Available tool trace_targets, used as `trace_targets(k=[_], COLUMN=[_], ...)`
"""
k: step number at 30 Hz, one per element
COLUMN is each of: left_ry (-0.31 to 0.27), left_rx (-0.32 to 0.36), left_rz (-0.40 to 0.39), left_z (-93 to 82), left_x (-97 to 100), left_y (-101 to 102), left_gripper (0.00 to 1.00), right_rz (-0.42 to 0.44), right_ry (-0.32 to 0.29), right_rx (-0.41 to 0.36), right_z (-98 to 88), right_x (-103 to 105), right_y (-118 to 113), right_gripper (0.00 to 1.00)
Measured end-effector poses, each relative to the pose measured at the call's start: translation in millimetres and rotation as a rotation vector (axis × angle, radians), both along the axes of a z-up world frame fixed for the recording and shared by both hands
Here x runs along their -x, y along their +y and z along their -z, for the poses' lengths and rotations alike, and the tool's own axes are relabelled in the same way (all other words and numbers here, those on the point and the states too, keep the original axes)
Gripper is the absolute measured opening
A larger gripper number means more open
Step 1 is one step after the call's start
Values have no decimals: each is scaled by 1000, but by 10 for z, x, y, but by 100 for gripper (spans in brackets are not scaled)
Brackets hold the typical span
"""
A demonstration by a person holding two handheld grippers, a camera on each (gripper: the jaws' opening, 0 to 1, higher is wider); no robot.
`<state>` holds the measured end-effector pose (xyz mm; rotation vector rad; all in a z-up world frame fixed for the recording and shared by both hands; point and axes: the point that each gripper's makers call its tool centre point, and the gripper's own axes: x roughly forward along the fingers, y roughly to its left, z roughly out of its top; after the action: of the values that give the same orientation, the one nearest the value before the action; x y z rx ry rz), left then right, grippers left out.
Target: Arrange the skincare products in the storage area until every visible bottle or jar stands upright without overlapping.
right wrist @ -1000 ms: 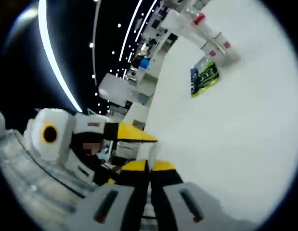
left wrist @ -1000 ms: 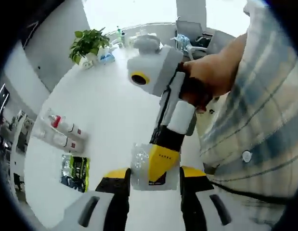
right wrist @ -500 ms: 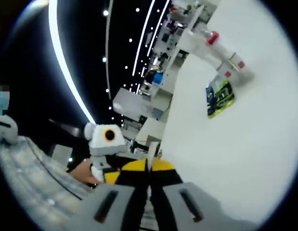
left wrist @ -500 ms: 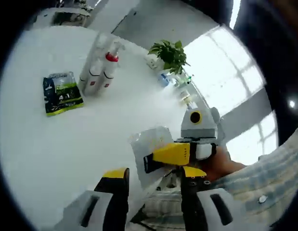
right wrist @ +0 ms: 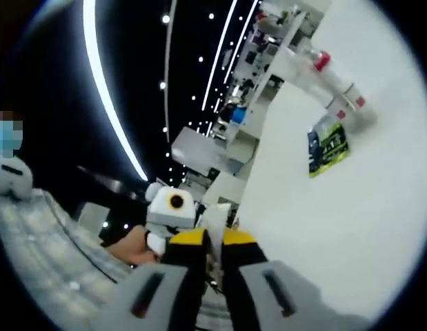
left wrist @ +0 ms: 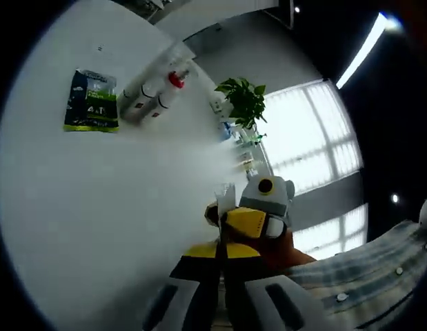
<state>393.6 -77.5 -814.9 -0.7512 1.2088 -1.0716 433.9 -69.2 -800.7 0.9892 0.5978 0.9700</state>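
Several white bottles (left wrist: 150,96) lie side by side on the white table (left wrist: 96,207), one with a red cap (left wrist: 176,79). A green and black sachet (left wrist: 91,101) lies flat beside them. The right gripper view shows the same bottles (right wrist: 334,86) and sachet (right wrist: 328,146) far up the table (right wrist: 337,234). Near the table's edge a small clear sachet (left wrist: 225,196) is held in the air. My left gripper (left wrist: 221,251) is shut below it. My right gripper (right wrist: 213,240) is shut on that clear sachet (right wrist: 214,218). The two grippers meet tip to tip.
A potted plant (left wrist: 242,100) and several small items stand at the table's far end. A person's hand (left wrist: 275,249) and plaid sleeve (left wrist: 368,272) are close behind the right gripper. Shelves and furniture (right wrist: 220,148) lie beyond the table edge.
My left gripper's jaws, wide apart half a second ago around the clear sachet, have shut. Both cameras have swung, so the bottles sit elsewhere in each picture.
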Motion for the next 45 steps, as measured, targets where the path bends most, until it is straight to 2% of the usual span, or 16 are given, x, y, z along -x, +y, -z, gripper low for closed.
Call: trace_targets(k=[3,7,9,15,18,19,20,22,27,29,31,32,34,41,44,45], left_ry=[8,-10,-5,5,-1,1,3,7,21,39,51,56,55,56,43,42], left_rx=[3,13,30,62,58,59,73,82,89,110,131,138,132,167,181,182], left_rz=[7,18,12,13,15,14,12,5,-15,-35,-43,-40,-34,-75,-99,-113], left_z=[-4,-51,-78,-118,-106,-102,-121,-139,-101,-127,-135,-133,-118,-148,-156,-145], left_x=[11,30,19,17,9,6,10,10,28,16,4,8,18,20,17,0], left_y=[27,23,20,-1,11,21,34,40,90,103,115,117,116,194,267,295], left_gripper=[0,0,0,0,0,0,0,0,0,0,0,0,0,0,0,0], right_rz=[16,7,16,39,102,98,66,84,48,57,55,31,-31,-23,-11,-25], right_ry=[0,-43,-10,-1,13,39,32,3,13,-5,-21,-25,-56,-13,18,36], right_rx=[5,8,-26,-34,-30,-96,-82,-40,-26,-36,-29,-18,-1,-14,-15,-12], right_z=[1,-74,-104,-92,-61,-128,-114,-109,-93,-136,-153,-151,-160,-184,-159,-139], right_x=[-12,23,11,6,-54,-49,9,-21,-24,-45,-67,-45,34,-27,-36,-6], right_y=[-33,-31,-43,-111,-216,-250,-255,-236,-172,-139,-71,-14,47,76,96,107], right_gripper=[6,1,2,5,7,0,0,0,0,2,12,13,1,2,13,11])
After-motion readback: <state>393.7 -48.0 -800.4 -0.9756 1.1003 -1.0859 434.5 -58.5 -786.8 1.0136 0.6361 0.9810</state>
